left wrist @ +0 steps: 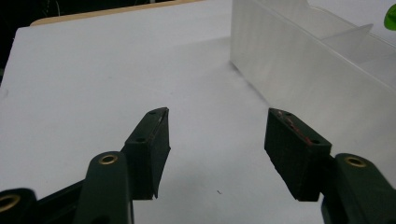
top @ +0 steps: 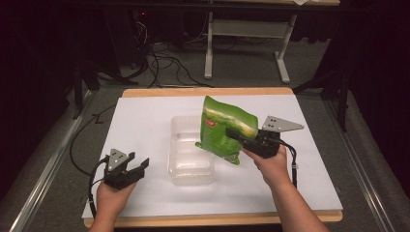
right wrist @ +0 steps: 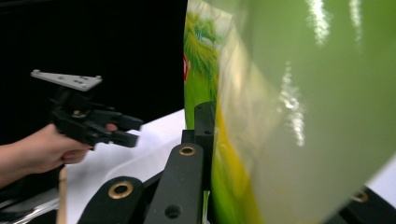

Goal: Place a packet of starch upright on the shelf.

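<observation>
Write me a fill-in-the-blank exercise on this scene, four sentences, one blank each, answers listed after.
1. The right gripper is shut on a bag whose main colour is ____.
2. The left gripper has its jaws ____, with nothing between them.
3. The clear plastic container stands on the white sheet between the two ____.
4. The bag is held up in the air, partly above the clear plastic ____.

Missing words: green; open; grippers; container

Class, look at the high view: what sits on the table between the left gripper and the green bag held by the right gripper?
The clear plastic bin sits between the left gripper and the green bag. The high view shows this; bare white table lies on the left gripper's side.
</observation>
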Motion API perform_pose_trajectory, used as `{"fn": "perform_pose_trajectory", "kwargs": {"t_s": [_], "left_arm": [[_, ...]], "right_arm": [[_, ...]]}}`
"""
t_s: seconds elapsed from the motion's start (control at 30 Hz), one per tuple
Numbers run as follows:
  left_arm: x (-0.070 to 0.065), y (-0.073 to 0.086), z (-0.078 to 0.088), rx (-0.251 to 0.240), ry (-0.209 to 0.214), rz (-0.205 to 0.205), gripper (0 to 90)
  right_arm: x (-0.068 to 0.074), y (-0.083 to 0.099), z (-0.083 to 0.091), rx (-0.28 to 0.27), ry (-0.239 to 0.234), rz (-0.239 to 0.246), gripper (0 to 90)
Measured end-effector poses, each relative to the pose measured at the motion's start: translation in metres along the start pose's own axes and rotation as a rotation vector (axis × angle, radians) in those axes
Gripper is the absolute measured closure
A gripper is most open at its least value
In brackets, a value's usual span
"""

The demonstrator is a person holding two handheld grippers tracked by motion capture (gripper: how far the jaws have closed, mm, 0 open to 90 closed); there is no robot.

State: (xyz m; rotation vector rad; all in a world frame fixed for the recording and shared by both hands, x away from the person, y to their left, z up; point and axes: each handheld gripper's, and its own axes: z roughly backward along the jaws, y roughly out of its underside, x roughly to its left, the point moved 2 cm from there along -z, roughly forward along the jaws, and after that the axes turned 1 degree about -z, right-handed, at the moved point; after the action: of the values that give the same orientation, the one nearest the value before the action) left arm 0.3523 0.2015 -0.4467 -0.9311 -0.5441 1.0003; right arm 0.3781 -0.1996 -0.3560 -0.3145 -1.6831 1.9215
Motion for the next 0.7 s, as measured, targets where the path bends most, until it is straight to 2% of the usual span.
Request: {"fn": "perform_pose_trajectory", "kwargs": {"t_s": [0.1, 0.13, 0.17, 0.2, 0.23, 0.33, 0.53, 0.7], "left_arm": [[0.001, 0.0, 0.0, 0.002, -0.003, -0.002, 40.9], [0.001, 0.0, 0.0, 0.001, -0.004, -0.001, 40.9], [0.002, 0.0, 0.001, 0.002, -0.004, -0.001, 40.9], [0.002, 0.0, 0.001, -0.002, -0.007, 0.001, 40.9], [0.002, 0.0, 0.001, -0.001, -0.008, 0.003, 40.9], [0.003, 0.001, 0.0, 0.005, -0.012, 0.005, 40.9], [0.003, 0.001, 0.0, 0.008, -0.013, 0.002, 40.9], [0.003, 0.002, 0.0, 0.009, -0.014, 0.005, 40.9]], "right_arm": [[0.003, -0.004, -0.012, 0.007, -0.059, 0.007, 87.7], [0.003, -0.006, -0.018, 0.007, -0.099, 0.005, 87.6], [0.003, -0.006, -0.018, 0.007, -0.099, 0.005, 87.6], [0.003, -0.008, -0.025, 0.011, -0.141, 0.005, 87.6], [0.003, -0.008, -0.025, 0.011, -0.141, 0.005, 87.6], [0.004, -0.01, -0.038, 0.025, -0.186, 0.014, 87.7], [0.006, -0.005, -0.055, 0.07, -0.216, 0.024, 87.6], [0.008, -0.001, -0.065, 0.079, -0.24, 0.021, 87.6]]}}
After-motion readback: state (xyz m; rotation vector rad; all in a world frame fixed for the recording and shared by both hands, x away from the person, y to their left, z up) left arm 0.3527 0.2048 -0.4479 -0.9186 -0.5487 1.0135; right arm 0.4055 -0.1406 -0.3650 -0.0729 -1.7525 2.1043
